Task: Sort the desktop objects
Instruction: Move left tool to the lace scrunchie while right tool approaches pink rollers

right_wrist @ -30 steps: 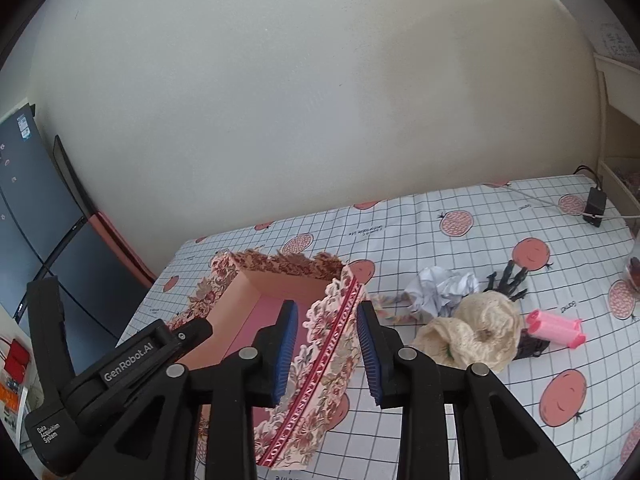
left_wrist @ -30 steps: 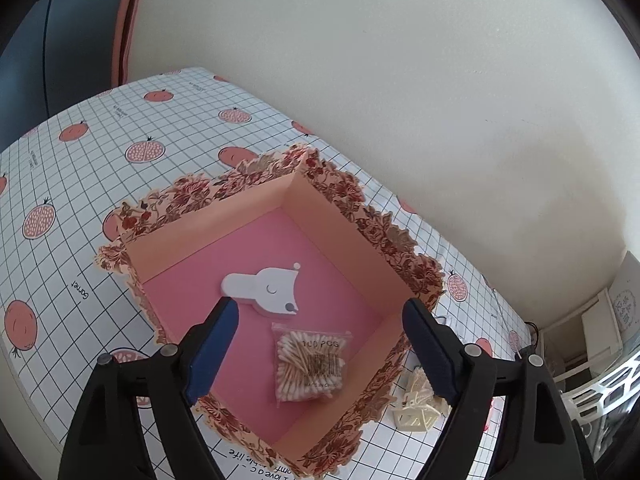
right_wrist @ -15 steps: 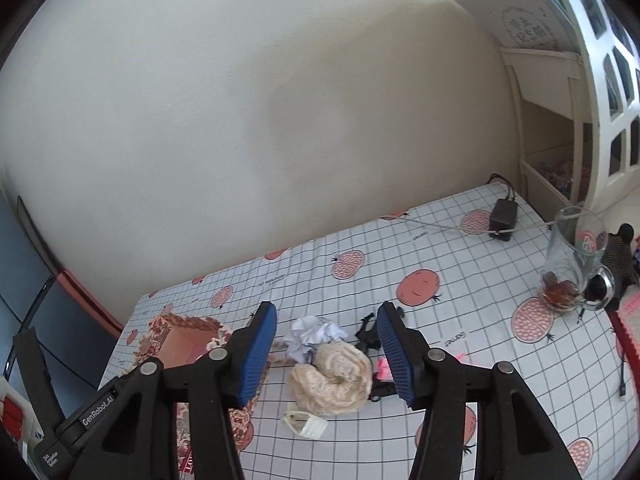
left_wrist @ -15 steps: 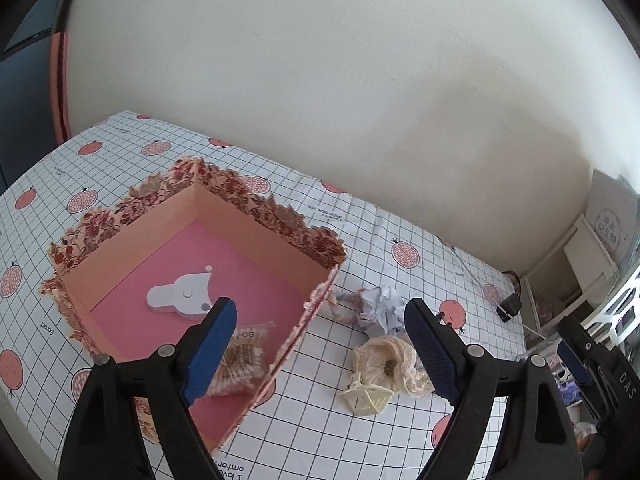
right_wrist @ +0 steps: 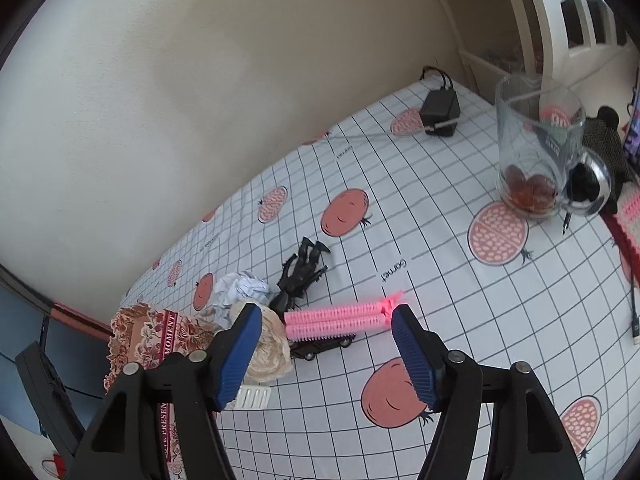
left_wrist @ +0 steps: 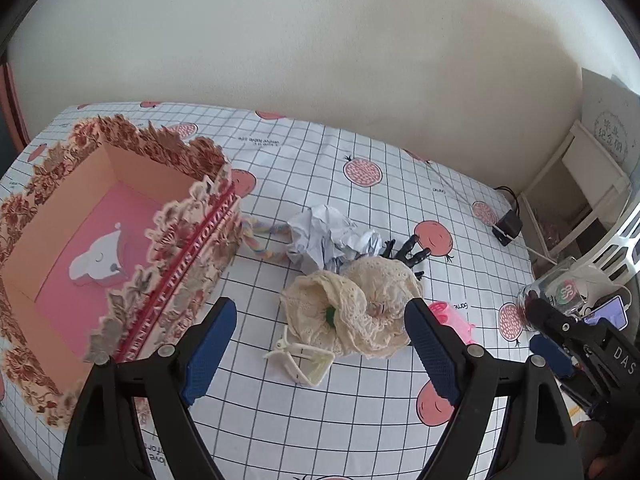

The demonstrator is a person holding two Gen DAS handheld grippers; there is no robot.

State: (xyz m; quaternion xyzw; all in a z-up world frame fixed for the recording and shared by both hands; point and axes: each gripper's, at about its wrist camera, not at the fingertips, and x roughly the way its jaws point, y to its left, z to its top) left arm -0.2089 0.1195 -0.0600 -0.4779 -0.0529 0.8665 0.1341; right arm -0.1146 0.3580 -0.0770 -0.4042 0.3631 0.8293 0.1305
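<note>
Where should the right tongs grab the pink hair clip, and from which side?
Probably mid-length, from above. The pink hair clip lies flat on the tablecloth, long and narrow, its near end by the lace scrunchie. The right tongs are opening, nothing between them.

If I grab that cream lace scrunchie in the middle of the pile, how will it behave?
The lace scrunchie looks soft and ruffled, so it will probably squash and flop. It seems light. It overlaps the white clip and crumpled paper, so lifting it may drag them.

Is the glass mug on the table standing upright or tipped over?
Upright. The glass mug stands on its base on the tablecloth, mouth facing up, with something reddish-brown at the bottom.
</note>
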